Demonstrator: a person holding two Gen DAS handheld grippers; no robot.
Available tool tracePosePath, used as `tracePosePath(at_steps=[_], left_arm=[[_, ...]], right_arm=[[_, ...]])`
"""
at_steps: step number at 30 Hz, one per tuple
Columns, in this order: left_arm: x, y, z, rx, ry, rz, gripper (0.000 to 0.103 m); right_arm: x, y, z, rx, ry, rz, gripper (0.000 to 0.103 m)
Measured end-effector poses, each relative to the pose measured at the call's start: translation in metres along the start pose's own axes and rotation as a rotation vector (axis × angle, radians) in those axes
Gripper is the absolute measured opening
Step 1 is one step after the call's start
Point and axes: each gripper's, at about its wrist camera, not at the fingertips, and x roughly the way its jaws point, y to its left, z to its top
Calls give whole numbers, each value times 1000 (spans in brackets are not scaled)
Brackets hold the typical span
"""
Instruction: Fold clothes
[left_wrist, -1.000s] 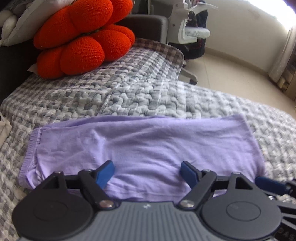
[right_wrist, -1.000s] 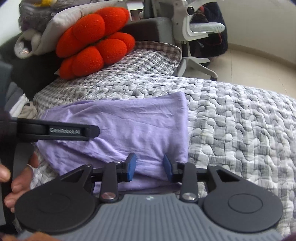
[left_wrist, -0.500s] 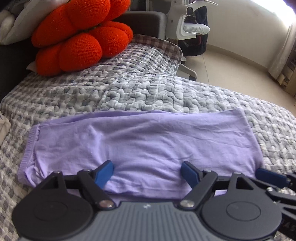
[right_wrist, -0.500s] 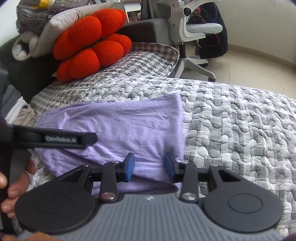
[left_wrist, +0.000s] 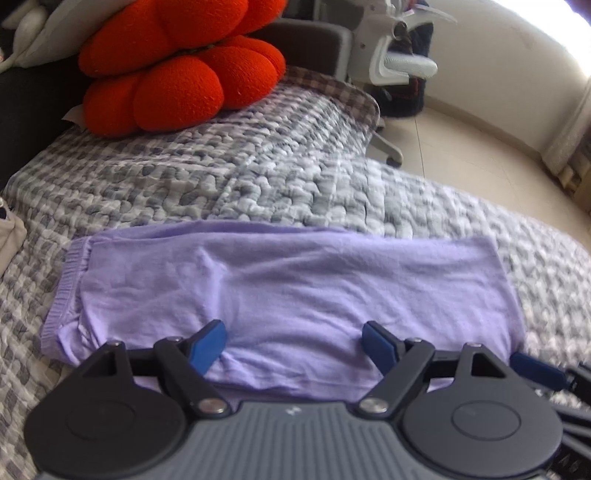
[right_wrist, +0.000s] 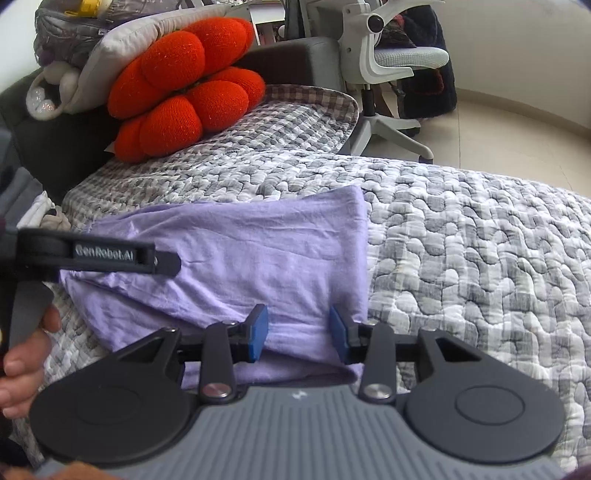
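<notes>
A soft lilac knit garment (left_wrist: 288, 291), folded into a long rectangle with a ribbed hem at its left end, lies crosswise on the puffy grey-checked quilt (left_wrist: 258, 177). Both tools, left tool (left_wrist: 294, 341) and right tool (right_wrist: 298, 334), hover over its near edge, jaws apart.

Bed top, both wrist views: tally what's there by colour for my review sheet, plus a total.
Lilac garment: 1
Red-orange flower cushion: 1
Grey-and-white quilt: 1
Grey cushion behind the red one: 1
Total: 4
</notes>
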Motion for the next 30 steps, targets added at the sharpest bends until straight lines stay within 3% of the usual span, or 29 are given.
tracePosePath(at_steps=[7, 12, 17, 20, 30], left_arm=[[-10, 3, 3, -17, -11, -4, 82], [-22, 11, 5, -73, -34, -41, 82], [-5, 4, 0, -15, 24, -4, 82], [-7, 4, -1, -7, 14, 5, 82], [-22, 1, 5, -73, 5, -60, 83]], right_arm=[[-2, 2, 0, 3, -9, -7, 41], [-12, 2, 3, 14, -63, 5, 42], [1, 7, 0, -26, 5, -24, 42], [-2, 11, 1, -41, -4, -29, 43], [0, 9, 2, -30, -12, -27, 44]])
